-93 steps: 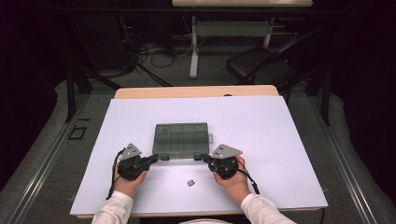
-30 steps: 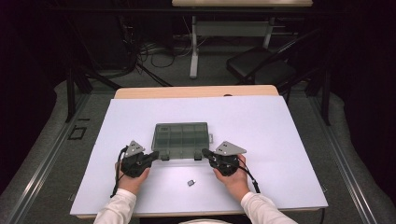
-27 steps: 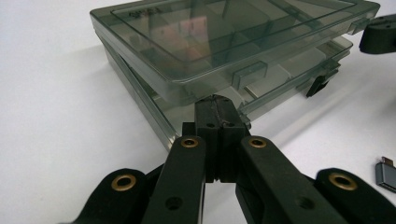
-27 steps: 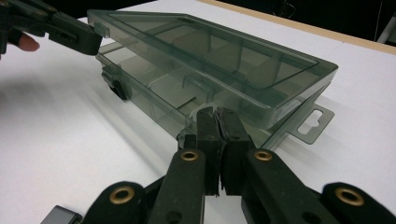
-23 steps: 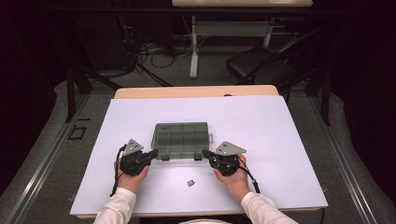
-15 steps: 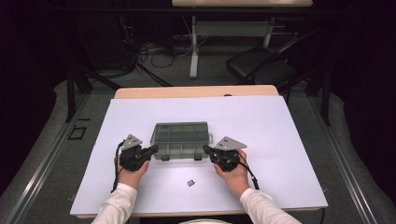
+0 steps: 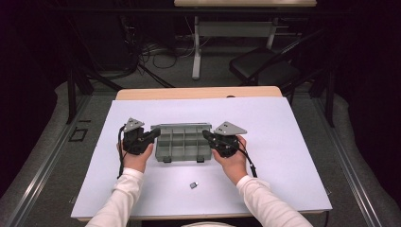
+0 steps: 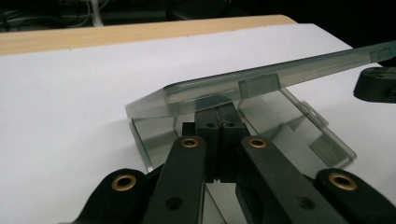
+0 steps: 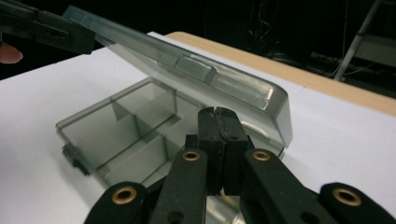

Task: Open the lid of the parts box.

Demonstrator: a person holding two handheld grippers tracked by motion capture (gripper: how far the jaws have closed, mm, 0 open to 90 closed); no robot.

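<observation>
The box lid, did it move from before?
Yes. The lid has swung up off the box; earlier it lay shut. The box stayed beside the small piece.

A translucent smoke-grey organiser box (image 7: 183,142) is seen on a white table cover (image 7: 293,142), flanked by black grippers at 9 and 3 o'clock.

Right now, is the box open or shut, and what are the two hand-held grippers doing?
Compartment box: open, compartments look empty.
Box lid: lifted, tilted up over the tray.
Left hand-held gripper: jaws shut, tips under the lid.
Right hand-held gripper: jaws shut, tips under the lid.
Small dark piece: lying loose on the table.
</observation>
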